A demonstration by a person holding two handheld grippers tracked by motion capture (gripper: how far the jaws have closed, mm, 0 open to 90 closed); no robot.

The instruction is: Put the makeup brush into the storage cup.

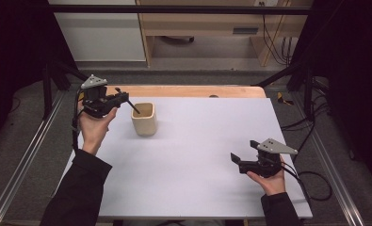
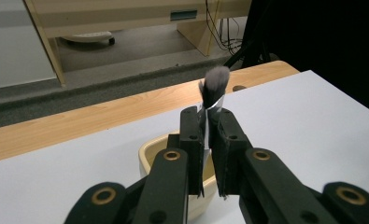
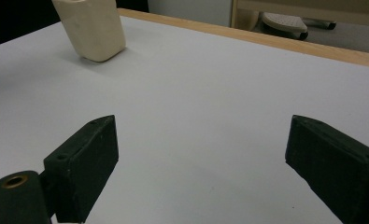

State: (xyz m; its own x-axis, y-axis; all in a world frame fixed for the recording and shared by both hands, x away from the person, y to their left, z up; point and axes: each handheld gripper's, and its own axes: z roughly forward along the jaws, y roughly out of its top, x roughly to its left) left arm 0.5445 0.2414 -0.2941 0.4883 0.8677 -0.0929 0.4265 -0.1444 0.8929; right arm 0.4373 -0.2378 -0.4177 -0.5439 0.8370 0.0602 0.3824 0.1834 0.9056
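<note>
A cream cup (image 1: 143, 119) stands on the white table top (image 1: 198, 150), left of the middle. My left gripper (image 1: 124, 98) hovers just left of the cup's rim and is shut on a thin brush (image 1: 134, 108) that slants down over the cup's mouth. In the left gripper view the jaws (image 2: 205, 116) pinch the brush's handle, its grey bristle tuft (image 2: 216, 84) sticks up past the tips, and the cup (image 2: 149, 156) sits below. My right gripper (image 1: 245, 150) rests at the table's right, open, with bare table between its jaws (image 3: 201, 158). The cup (image 3: 91, 28) lies far off.
A bare wooden strip (image 1: 188, 91) runs along the table's far edge. Black frame bars and cables stand at both sides. Beyond the table are a wooden desk (image 1: 212, 23) and a grey floor.
</note>
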